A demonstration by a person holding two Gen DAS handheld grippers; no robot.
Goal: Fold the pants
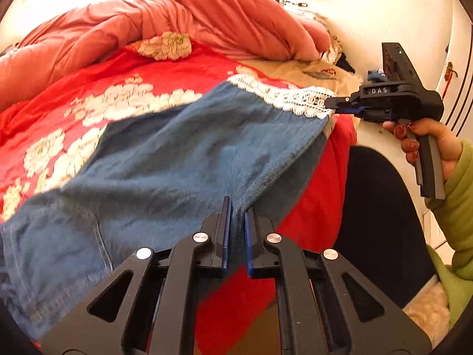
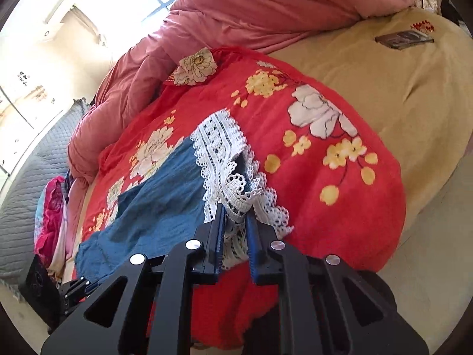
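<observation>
Blue denim pants with a white lace hem lie across a red flowered blanket on the bed. My left gripper is shut on the near edge of the pants, denim pinched between its blue pads. My right gripper is shut on the lace hem at the leg end; it also shows in the left wrist view, held by a hand at the right. The denim stretches between the two grippers.
A bunched pink duvet lies along the far side of the bed. A beige sheet with a small dark flat object covers the bed's right part. My dark-clothed leg stands by the bed edge.
</observation>
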